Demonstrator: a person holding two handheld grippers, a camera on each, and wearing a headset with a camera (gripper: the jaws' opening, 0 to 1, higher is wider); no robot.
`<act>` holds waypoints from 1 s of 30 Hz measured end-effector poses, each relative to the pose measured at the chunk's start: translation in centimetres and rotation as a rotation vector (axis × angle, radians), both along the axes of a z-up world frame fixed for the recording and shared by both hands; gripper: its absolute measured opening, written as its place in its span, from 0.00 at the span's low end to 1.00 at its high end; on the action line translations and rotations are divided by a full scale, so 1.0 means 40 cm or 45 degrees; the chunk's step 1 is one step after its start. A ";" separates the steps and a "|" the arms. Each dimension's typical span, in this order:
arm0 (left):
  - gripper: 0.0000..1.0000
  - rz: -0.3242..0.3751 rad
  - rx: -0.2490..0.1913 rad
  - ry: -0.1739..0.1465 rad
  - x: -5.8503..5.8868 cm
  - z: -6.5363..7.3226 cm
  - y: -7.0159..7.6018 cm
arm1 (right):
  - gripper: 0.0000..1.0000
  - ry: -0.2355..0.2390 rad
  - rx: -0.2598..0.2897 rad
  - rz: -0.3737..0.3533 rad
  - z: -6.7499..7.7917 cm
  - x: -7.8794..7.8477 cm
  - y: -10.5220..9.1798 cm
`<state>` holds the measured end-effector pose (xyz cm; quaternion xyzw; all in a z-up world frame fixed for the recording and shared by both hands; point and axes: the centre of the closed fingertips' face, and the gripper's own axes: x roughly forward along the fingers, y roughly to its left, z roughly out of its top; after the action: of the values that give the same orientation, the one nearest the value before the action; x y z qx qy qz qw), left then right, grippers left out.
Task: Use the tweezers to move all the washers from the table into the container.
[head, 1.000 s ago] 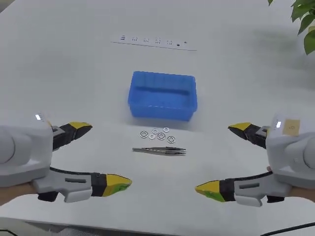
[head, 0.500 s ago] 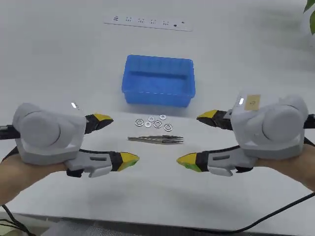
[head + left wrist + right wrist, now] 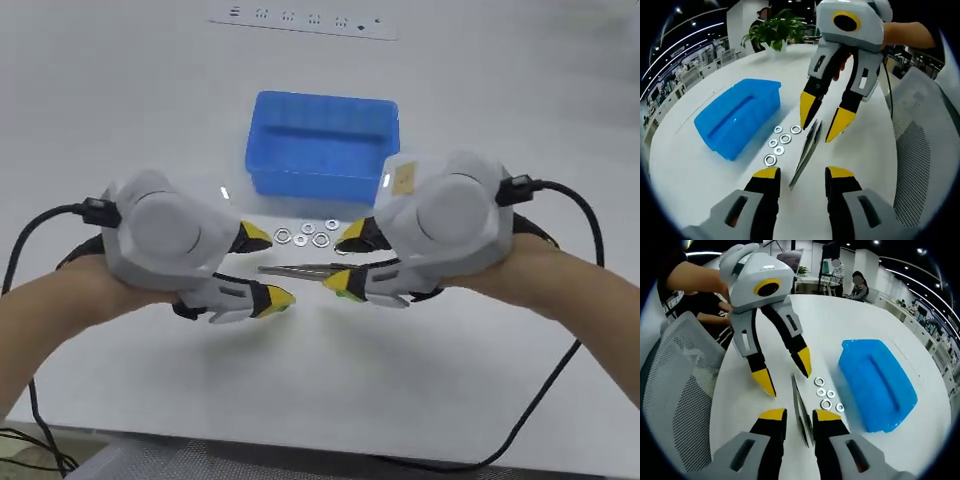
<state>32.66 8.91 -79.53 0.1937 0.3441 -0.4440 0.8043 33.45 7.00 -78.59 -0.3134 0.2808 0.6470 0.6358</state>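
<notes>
Left gripper [image 3: 273, 267] and right gripper [image 3: 338, 262]: rounded grey-white housings, yellow-tipped black jaws, black cables [image 3: 592, 225], tan sticker [image 3: 405, 178] on the right.

The head view looks steeply down on the bench [image 3: 480, 130] from above and behind. The left gripper view, low and close to the surface, faces the right gripper [image 3: 819, 130]. The right gripper view faces the left gripper [image 3: 789, 383] head-on. All three views share the tweezers [image 3: 300, 269], washers [image 3: 310, 237] and blue container [image 3: 310, 185].
</notes>
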 end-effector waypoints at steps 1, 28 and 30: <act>0.38 -0.014 0.004 0.005 -0.001 -0.003 -0.003 | 0.20 -0.008 -0.017 0.005 -0.005 0.002 0.000; 0.11 -0.252 0.144 -0.015 0.003 -0.017 -0.038 | 0.15 -0.033 -0.095 0.026 -0.029 0.013 -0.036; 0.10 -0.260 0.152 -0.014 0.002 -0.017 -0.039 | 0.15 -0.018 -0.094 0.034 -0.025 0.007 -0.038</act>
<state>32.75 7.33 -80.20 0.2778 0.3441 -0.5011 0.7439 33.73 5.48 -79.58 -0.3450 0.2958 0.6423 0.6171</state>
